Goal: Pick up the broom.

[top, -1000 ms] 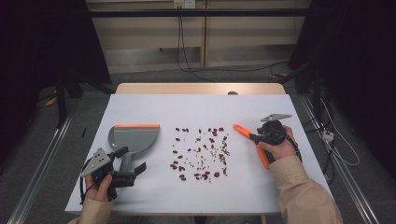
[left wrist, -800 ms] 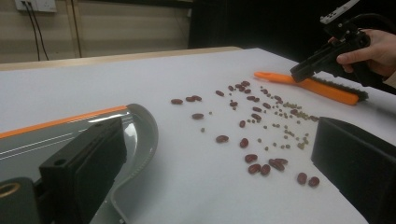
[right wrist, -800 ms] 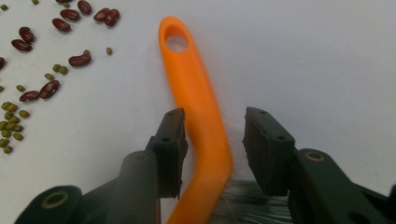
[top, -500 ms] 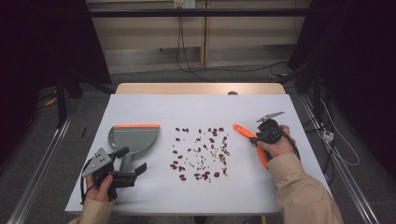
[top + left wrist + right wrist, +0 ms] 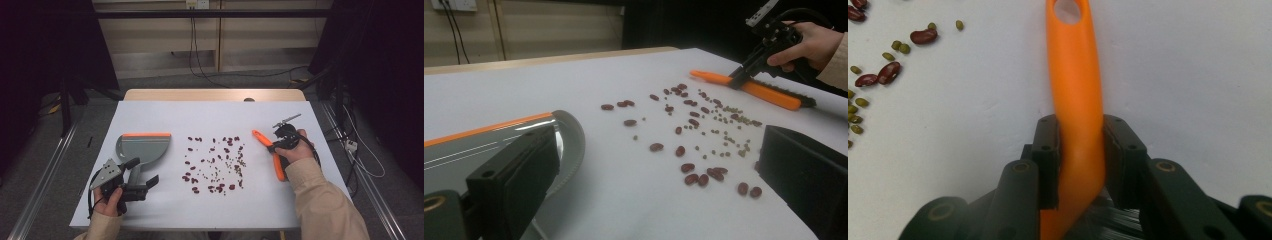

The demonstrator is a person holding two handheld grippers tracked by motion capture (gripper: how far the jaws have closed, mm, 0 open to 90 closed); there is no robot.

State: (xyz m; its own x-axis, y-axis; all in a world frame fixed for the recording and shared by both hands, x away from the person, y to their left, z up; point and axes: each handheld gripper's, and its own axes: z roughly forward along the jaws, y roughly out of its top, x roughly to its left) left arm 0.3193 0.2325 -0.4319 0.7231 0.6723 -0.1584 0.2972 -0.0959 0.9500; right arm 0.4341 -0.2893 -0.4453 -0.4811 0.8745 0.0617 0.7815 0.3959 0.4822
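At the near edge of the white tabletop (image 5: 150, 210) the left tool (image 5: 134, 179) rested in the person's left hand (image 5: 111, 201), its jaws standing wide apart with nothing between them, the handle of the grey dustpan (image 5: 142, 148) lying just beside them. The dustpan's orange-lipped mouth faced away from the person, and bare tabletop lay between it and the left border. In the middle, red beans (image 5: 192, 178) and small green beans (image 5: 231, 161) lay scattered loosely, well apart from the dustpan, with a clear strip of tabletop on each side of the patch. To the right of the beans, the orange brush (image 5: 271, 152) lay on the tabletop at a slant, its holed handle tip toward the far left and its bristles toward the person. The right tool (image 5: 1080, 150) had just been closing, and its jaws pressed on both sides of the brush handle (image 5: 1076, 85). The right hand (image 5: 296, 150) sat close to the right edge. Beyond everything, the far half of the tabletop lay open up to its wooden rim (image 5: 215, 94)
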